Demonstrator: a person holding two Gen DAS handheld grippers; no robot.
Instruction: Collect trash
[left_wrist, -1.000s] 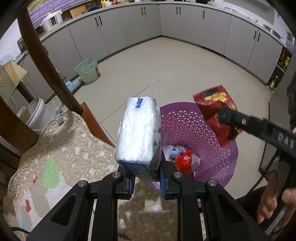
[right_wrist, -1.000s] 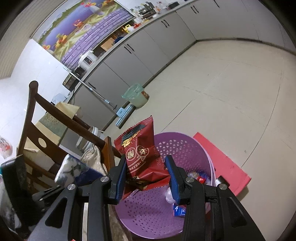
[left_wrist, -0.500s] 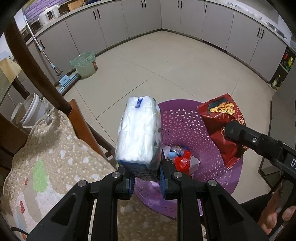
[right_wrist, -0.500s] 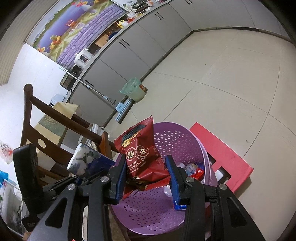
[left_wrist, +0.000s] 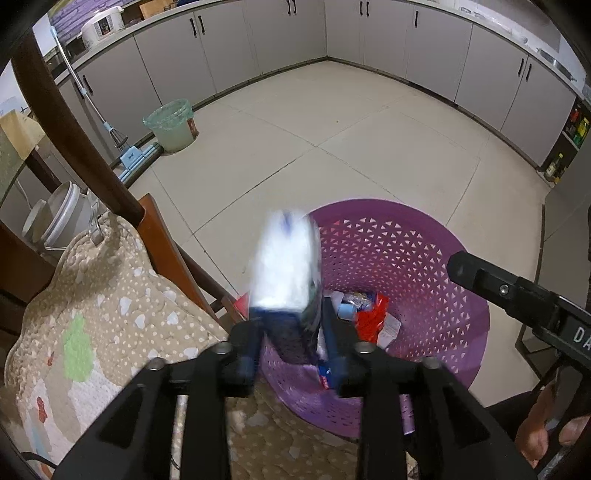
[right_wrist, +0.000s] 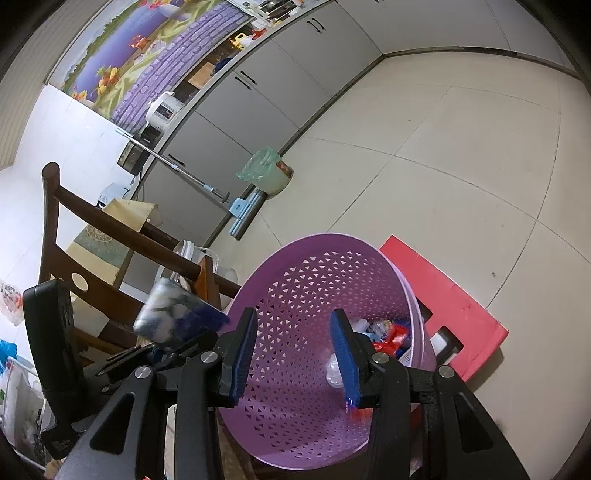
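Observation:
A purple perforated basket (left_wrist: 406, 236) stands on a red stool (right_wrist: 454, 299) and holds wrappers and scraps (left_wrist: 369, 314). My left gripper (left_wrist: 291, 332) has its jaws apart; the white and blue tissue pack (left_wrist: 284, 266) is blurred between them, tilting over the basket's near rim. The pack also shows in the right wrist view (right_wrist: 173, 314). My right gripper (right_wrist: 291, 354) is open and empty above the basket (right_wrist: 314, 288). The red snack bag is not in view.
A wooden chair (left_wrist: 74, 140) with a beige dotted cushion (left_wrist: 103, 317) stands at the left, touching the basket. A green-lined bin (left_wrist: 171, 123) and a mop (left_wrist: 125, 155) stand by the grey cabinets (left_wrist: 229, 55). Open tiled floor (left_wrist: 332, 129) lies beyond.
My right gripper has opened and the red snack bag has gone from its jaws. My left gripper's jaws have spread and the tissue pack is blurred, slipping toward the basket.

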